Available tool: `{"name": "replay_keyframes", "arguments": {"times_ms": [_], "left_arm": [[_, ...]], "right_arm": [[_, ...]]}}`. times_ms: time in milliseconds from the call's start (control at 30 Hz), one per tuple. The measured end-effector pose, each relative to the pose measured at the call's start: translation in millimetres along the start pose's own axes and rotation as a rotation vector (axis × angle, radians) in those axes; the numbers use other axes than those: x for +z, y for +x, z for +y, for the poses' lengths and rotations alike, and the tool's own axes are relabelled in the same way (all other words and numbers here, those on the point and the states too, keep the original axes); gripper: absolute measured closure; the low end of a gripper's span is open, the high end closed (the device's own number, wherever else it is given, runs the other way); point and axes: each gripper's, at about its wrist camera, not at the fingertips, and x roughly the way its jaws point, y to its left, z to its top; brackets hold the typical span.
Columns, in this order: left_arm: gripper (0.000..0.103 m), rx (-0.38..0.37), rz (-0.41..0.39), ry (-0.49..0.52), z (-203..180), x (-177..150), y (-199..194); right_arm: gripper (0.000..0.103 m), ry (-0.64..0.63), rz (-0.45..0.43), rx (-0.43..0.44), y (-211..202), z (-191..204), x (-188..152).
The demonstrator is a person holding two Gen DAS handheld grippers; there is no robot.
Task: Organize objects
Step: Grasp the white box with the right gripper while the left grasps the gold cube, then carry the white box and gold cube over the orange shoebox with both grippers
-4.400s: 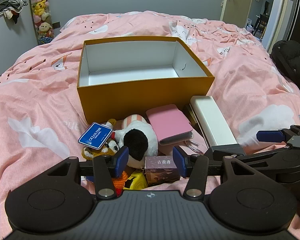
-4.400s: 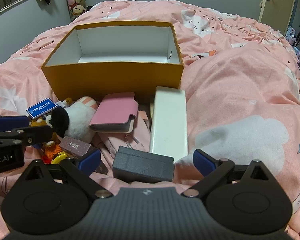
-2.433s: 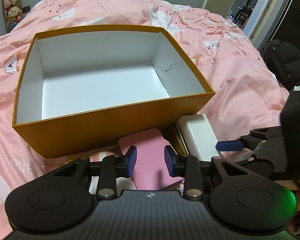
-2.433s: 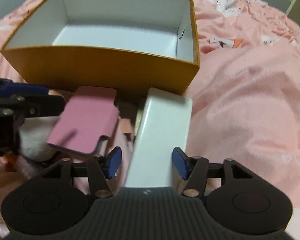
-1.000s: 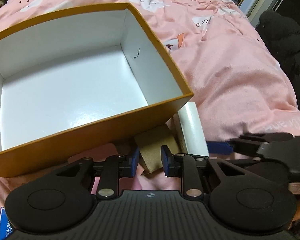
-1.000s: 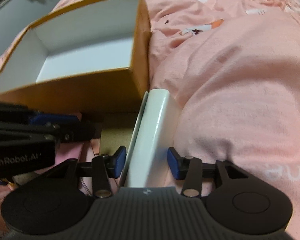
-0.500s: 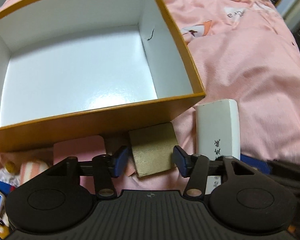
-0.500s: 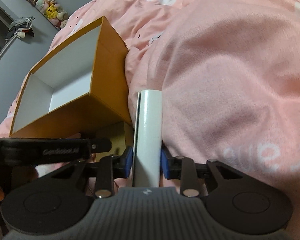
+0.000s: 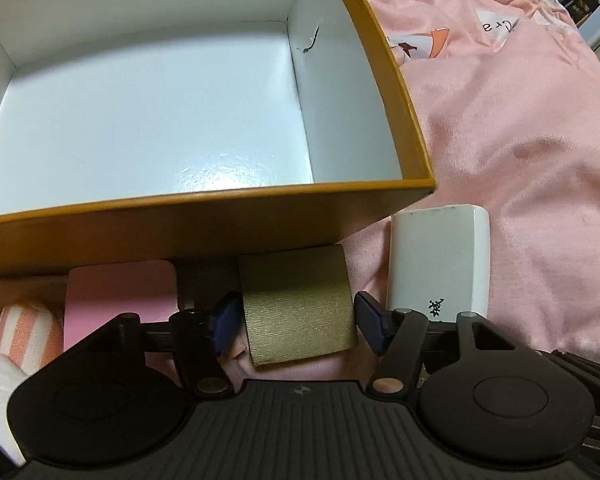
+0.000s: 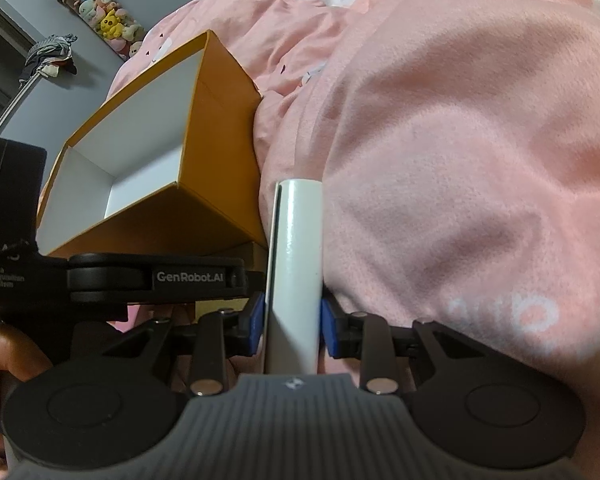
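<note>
The white case (image 10: 296,264) is clamped on edge in the right gripper (image 10: 293,326), presumably for lifting into the orange box (image 10: 220,148) at ten o'clock. The gold box (image 9: 298,312) is straddled, unpinched, by the spread left gripper (image 9: 296,326).

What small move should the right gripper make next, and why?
Probably lift the white box and carry it left over the orange box's rim. The right gripper has its pads against both sides of the white box, and the orange box beside it is empty.
</note>
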Motion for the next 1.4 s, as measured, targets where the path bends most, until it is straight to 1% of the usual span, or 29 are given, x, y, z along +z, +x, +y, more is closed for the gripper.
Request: {"name": "replay_keyframes", "arguments": {"times_ms": [133, 233, 467, 533, 633, 700, 767, 867, 967, 1033, 1100, 1167, 1233, 1267, 1400], "left_arm": [[0.033, -0.027, -0.015, 0.014, 4, -3, -5], [0.033, -0.083, -0.041, 0.018, 11, -8, -18], [0.033, -0.201, -0.155, 0.036, 28, -20, -72], [0.033, -0.238, -0.195, 0.041, 32, -23, -89], [0.033, -0.276, -0.275, 0.053, 37, -27, -117], [0.033, -0.289, -0.347, 0.060, 43, -24, -135], [0.033, -0.282, -0.426, 0.055, 51, -23, -154], [0.033, -0.235, -0.525, 0.030, 67, -16, -172], [0.033, -0.214, -0.554, -0.006, 90, -2, -181], [0.033, -0.184, -0.573, -0.011, 101, 7, -182], [0.033, -0.157, -0.580, -0.015, 113, 15, -176], [0.033, -0.164, -0.570, -0.015, 123, 25, -165], [0.033, -0.154, -0.555, -0.028, 134, 35, -156], [0.033, -0.150, -0.549, -0.032, 141, 34, -155], [0.033, -0.127, -0.525, -0.049, 172, 33, -150]], "right_arm": [[0.072, -0.016, -0.006, -0.013, -7, 7, -3], [0.072, -0.021, -0.017, -0.013, -15, 15, -1], [0.072, -0.093, -0.100, -0.085, -49, 43, 6], [0.072, -0.107, -0.121, -0.095, -61, 51, 9], [0.072, -0.139, -0.164, -0.095, -80, 65, 14], [0.072, -0.176, -0.198, -0.090, -91, 79, 17], [0.072, -0.217, -0.232, -0.081, -99, 95, 22], [0.072, -0.286, -0.270, -0.068, -102, 124, 35], [0.072, -0.357, -0.295, -0.053, -93, 155, 51], [0.072, -0.389, -0.309, -0.041, -81, 175, 63], [0.072, -0.410, -0.320, -0.043, -63, 193, 76], [0.072, -0.412, -0.320, -0.046, -46, 205, 87], [0.072, -0.398, -0.298, -0.038, -23, 213, 99], [0.072, -0.386, -0.281, -0.031, -10, 215, 104], [0.072, -0.300, -0.178, 0.003, 42, 213, 116]]}}
